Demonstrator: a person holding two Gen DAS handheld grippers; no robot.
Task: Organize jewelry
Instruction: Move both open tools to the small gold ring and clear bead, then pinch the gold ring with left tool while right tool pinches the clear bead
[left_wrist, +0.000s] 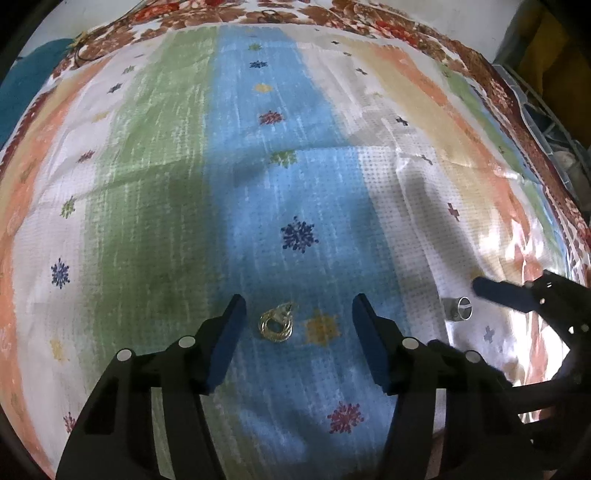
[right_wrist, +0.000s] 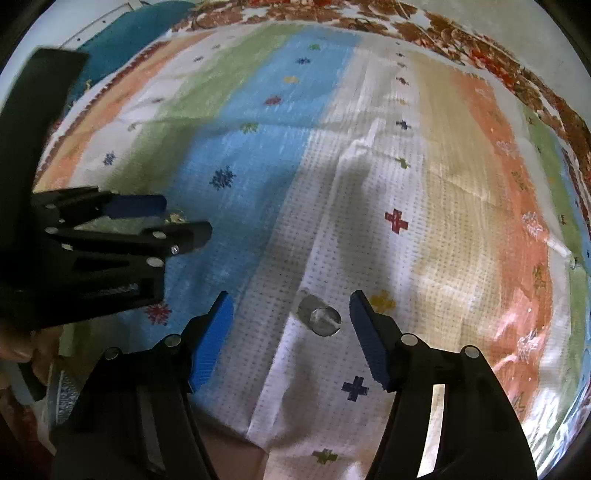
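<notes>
A small gold earring (left_wrist: 276, 325) of linked rings lies on the blue stripe of the striped cloth (left_wrist: 166, 184). My left gripper (left_wrist: 297, 325) hangs over it with the jaws apart; the earring sits between the blue pads, nearer the left one, untouched. A small silver cylinder, a ring or a cap (right_wrist: 319, 316), lies on the white stripe. My right gripper (right_wrist: 291, 325) straddles it, jaws apart, pads not touching it. The silver piece (left_wrist: 458, 308) and a right fingertip (left_wrist: 498, 291) show at the right in the left wrist view. The left gripper (right_wrist: 159, 218) shows at the left in the right wrist view.
The cloth (right_wrist: 461, 166) has green, blue, white, tan and orange stripes with small printed flowers and crosses, and a brown floral border (left_wrist: 369, 18) at the far side. A hand (right_wrist: 18, 350) shows at the lower left. Clutter (left_wrist: 554, 122) lies beyond the right edge.
</notes>
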